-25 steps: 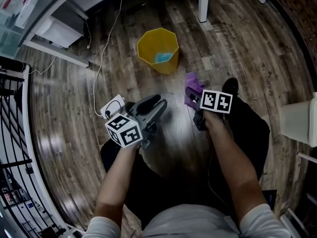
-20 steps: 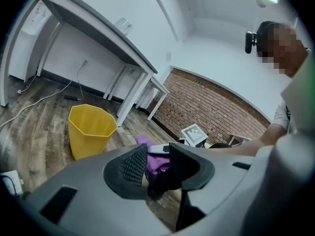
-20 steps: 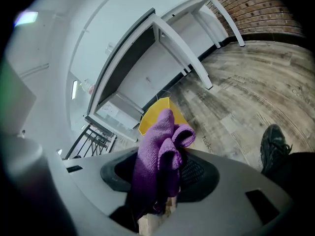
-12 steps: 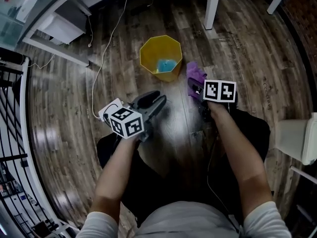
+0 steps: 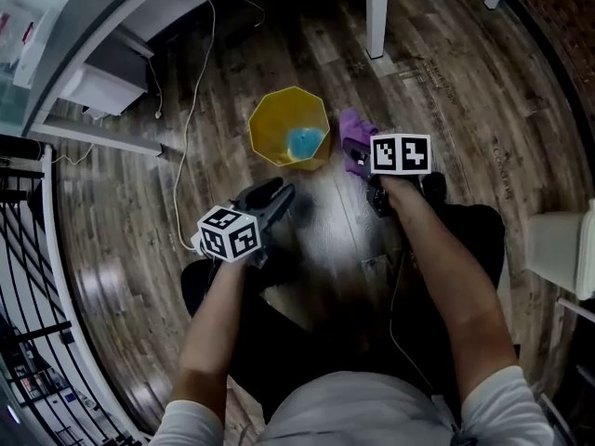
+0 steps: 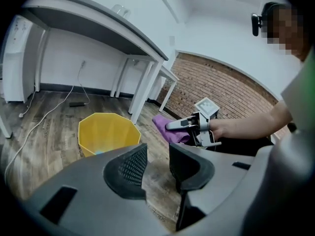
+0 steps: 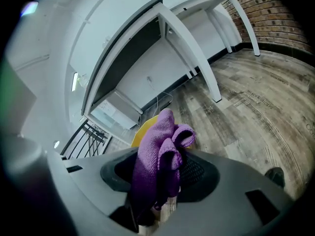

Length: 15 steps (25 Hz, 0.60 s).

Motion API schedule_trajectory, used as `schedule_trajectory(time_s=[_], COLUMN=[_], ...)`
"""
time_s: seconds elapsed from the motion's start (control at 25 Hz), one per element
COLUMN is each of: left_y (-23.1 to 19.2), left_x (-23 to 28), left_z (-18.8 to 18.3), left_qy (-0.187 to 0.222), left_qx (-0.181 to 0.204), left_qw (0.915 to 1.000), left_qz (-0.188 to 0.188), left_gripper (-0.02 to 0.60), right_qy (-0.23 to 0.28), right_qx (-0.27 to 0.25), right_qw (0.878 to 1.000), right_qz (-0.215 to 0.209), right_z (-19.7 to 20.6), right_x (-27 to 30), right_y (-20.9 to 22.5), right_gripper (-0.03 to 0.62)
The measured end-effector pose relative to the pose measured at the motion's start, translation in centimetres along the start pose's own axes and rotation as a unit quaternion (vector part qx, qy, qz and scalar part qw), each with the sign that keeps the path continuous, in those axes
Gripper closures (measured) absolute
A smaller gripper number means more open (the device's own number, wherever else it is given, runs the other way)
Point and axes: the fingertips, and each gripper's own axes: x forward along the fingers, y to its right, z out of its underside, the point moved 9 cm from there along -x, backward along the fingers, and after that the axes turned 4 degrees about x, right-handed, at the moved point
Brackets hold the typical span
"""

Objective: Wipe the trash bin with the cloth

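Note:
A yellow trash bin [image 5: 288, 126] stands upright on the wooden floor, with something light blue at its bottom [image 5: 304, 141]. My right gripper [image 5: 357, 152] is shut on a purple cloth [image 5: 351, 130], just right of the bin's rim. In the right gripper view the cloth [image 7: 160, 156] bunches up between the jaws and hides most of the bin [image 7: 142, 127]. My left gripper [image 5: 273, 197] hangs below the bin, its jaws open with nothing between them. In the left gripper view the bin [image 6: 107, 132] lies ahead left, and the cloth [image 6: 170, 130] and right gripper [image 6: 178, 125] ahead right.
A white table leg [image 5: 376, 12] stands beyond the bin. A white cable [image 5: 186, 119] trails over the floor at the left, near a white cabinet [image 5: 98, 80]. A black railing [image 5: 28, 277] runs along the far left. A white object [image 5: 562, 244] sits at the right edge.
Both grippers have moved closer to the bin. The right one with the cloth now sits beside the bin's right rim. The left jaws stayed as they were.

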Motion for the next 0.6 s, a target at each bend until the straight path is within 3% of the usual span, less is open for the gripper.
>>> schedule_trajectory(time_s=[0.24,0.44,0.6], left_y=[-3.0,-4.4,-3.7], left_x=[1.9,2.9,2.7], left_z=[-1.9,-2.8,-2.8], left_qy=[-0.038,-0.103,-0.140], left_qx=[0.056,0.118,0.131], left_qw=[0.9976,0.9875,0.9814], left_qz=[-0.015,-0.016,-0.014], left_gripper=[0.442,0.442,0.442], right_qy=[-0.017,-0.047,-0.056], right_qx=[-0.003,-0.024,-0.005], right_qw=[1.000,0.998,0.998], right_qz=[0.017,0.037,0.026], right_z=[-1.7,-2.8,-2.3], right_x=[2.8,4.1,4.0], right_y=[1.7,4.3,5.2], right_gripper=[0.395,0.395,0.395])
